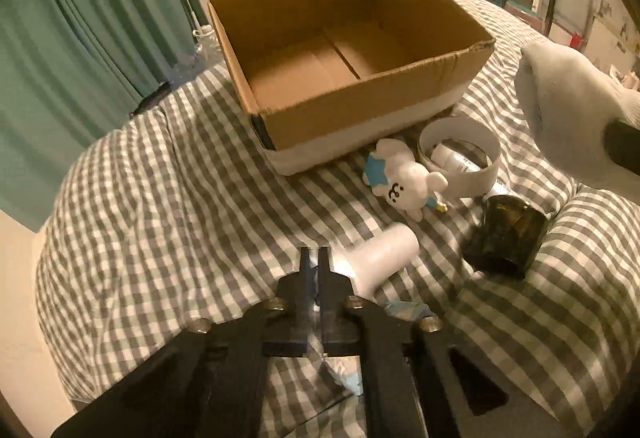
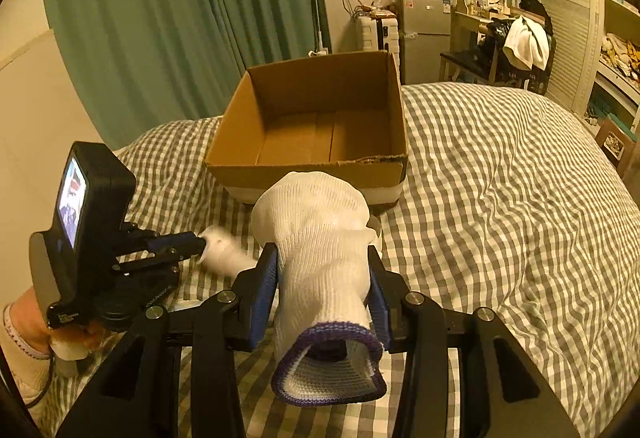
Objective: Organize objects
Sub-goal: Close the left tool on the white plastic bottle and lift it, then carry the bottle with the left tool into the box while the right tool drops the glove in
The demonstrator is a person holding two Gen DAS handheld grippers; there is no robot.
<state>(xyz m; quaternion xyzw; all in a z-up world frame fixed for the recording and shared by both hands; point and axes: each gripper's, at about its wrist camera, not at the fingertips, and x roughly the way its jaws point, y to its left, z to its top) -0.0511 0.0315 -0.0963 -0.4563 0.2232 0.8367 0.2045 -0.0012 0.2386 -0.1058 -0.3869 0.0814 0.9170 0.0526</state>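
An open, empty cardboard box (image 1: 352,50) stands on the checked bed; it also shows in the right wrist view (image 2: 320,126). My left gripper (image 1: 315,262) is shut on the flat end of a white tube (image 1: 380,254), held low over the bed. My right gripper (image 2: 323,278) is shut on a white knit glove (image 2: 320,238) with a purple cuff, held up in front of the box. The glove shows at the right edge of the left wrist view (image 1: 568,110). The left gripper with the tube shows in the right wrist view (image 2: 192,244).
On the bed in front of the box lie a white plush toy (image 1: 404,178), a wide white tape roll (image 1: 460,158) with a small tube inside it, and a dark glass cup (image 1: 504,234) on its side. Green curtains hang left; furniture stands behind.
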